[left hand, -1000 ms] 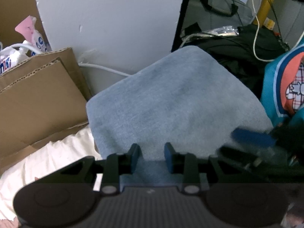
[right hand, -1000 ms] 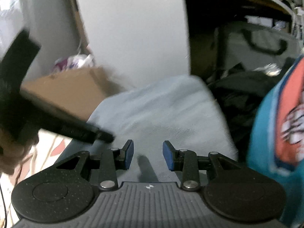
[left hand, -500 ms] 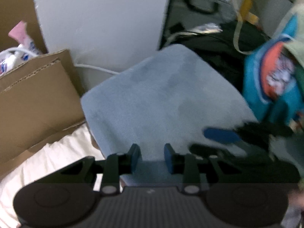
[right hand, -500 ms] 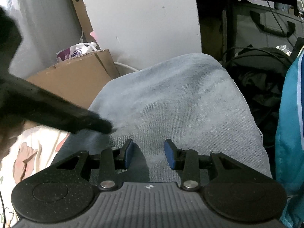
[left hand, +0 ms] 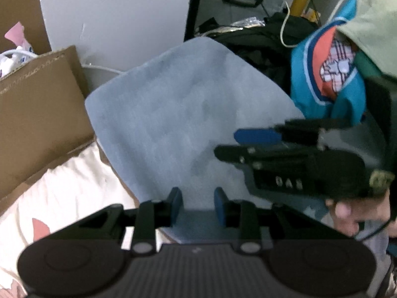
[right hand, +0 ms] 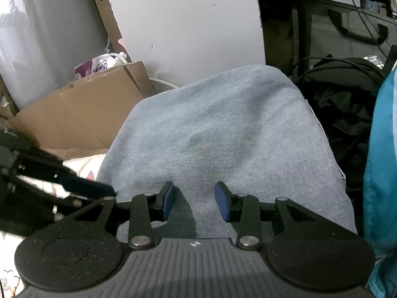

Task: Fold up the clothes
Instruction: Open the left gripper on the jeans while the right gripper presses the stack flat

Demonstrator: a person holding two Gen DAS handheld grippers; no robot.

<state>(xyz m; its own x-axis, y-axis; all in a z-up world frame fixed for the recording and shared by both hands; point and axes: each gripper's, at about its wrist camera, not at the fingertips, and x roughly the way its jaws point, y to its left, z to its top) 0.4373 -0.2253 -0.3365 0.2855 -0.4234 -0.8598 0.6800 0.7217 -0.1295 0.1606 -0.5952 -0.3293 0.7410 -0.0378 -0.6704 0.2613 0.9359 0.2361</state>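
A folded light blue denim garment (left hand: 188, 114) lies flat in front of both grippers, its folded edge toward the wall. My left gripper (left hand: 197, 204) hovers over the garment's near edge, jaws apart with only cloth showing below the gap. My right gripper (right hand: 194, 198) stands open over the same near edge (right hand: 223, 136), casting a shadow on the cloth. In the left wrist view the right gripper (left hand: 228, 144) reaches in from the right, held by a hand (left hand: 347, 211). The left gripper (right hand: 99, 193) shows at the left of the right wrist view.
A cardboard box (left hand: 37, 104) stands to the left against a white panel (left hand: 119, 12). Pale bedding with pink print (left hand: 69, 186) lies under the garment. A teal and orange garment (left hand: 322, 79), a green cloth (left hand: 367, 24) and black bags (right hand: 342, 94) crowd the right side.
The left wrist view has shifted sideways, bringing the teal garment and green cloth into sight. The right gripper now reaches further across the blue garment. Both grippers' jaws look unchanged.
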